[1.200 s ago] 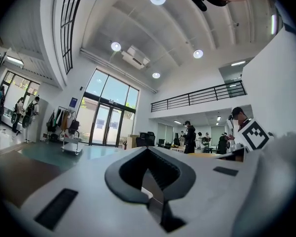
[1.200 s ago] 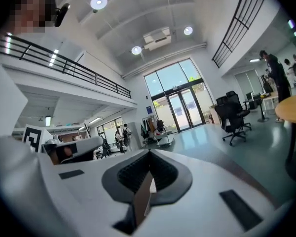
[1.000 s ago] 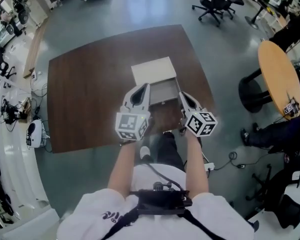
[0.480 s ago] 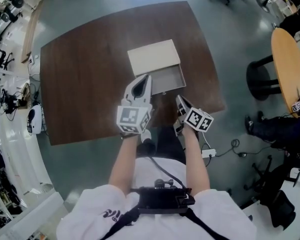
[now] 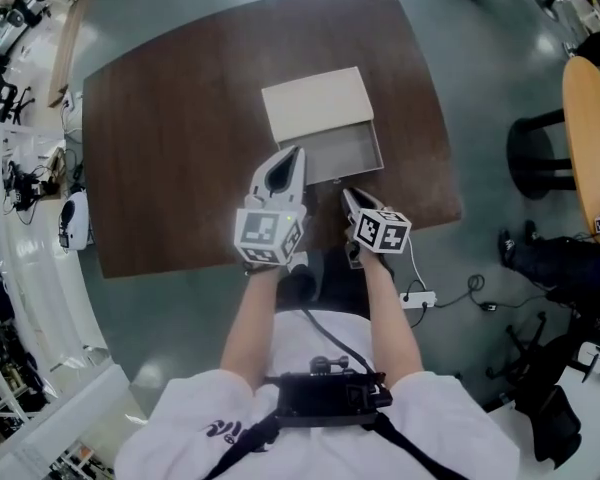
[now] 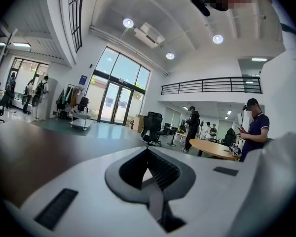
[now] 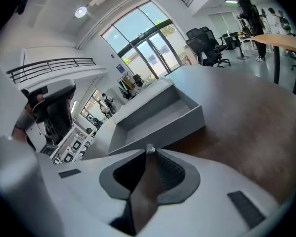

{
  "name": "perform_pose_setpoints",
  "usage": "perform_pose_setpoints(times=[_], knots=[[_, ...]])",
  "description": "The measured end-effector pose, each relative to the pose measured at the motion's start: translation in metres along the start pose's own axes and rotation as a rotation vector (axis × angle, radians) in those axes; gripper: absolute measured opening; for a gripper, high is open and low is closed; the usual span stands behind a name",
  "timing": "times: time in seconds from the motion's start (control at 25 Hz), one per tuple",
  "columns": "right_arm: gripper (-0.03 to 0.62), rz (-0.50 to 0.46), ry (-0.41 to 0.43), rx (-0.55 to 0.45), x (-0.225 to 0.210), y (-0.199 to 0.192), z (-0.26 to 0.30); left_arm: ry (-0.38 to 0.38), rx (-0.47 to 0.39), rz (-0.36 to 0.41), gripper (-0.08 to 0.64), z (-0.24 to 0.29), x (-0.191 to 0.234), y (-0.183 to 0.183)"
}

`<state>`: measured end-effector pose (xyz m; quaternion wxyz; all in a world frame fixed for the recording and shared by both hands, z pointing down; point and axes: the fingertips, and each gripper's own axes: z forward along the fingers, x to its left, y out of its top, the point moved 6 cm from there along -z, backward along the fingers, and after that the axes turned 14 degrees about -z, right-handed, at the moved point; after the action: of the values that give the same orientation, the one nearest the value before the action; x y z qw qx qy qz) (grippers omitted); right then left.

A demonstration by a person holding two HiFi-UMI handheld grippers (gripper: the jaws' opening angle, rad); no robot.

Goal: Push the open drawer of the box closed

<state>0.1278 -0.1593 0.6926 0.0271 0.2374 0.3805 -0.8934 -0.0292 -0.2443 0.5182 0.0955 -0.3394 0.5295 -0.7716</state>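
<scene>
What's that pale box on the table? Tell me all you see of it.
The box is pale and flat-topped, resting on the dark wooden table. Its grey drawer stands pulled out toward the person, empty, with a small round knob on its front. The right gripper, jaws opening with nothing between them, points at that knob; contact is unclear.

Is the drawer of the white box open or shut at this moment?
Open. The drawer sticks well out of the box, and its bare grey inside shows from above.
</scene>
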Motion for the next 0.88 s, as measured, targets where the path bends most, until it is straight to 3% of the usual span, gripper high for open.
perform_pose_setpoints(times=[0.16, 0.36, 0.88], knots=[[0.075, -0.084, -0.012, 0.062, 0.003, -0.004, 0.014, 0.025, -0.001, -0.003, 0.009, -0.001, 0.006, 0.0], [0.112, -0.272, -0.038, 0.144, 0.014, -0.002, 0.031, 0.051, 0.009, 0.009, 0.009, -0.005, 0.016, 0.003], [0.11, -0.351, -0.123, 0.203, 0.013, 0.006, 0.044, 0.133, 0.04, 0.006, 0.009, -0.011, 0.038, -0.001]])
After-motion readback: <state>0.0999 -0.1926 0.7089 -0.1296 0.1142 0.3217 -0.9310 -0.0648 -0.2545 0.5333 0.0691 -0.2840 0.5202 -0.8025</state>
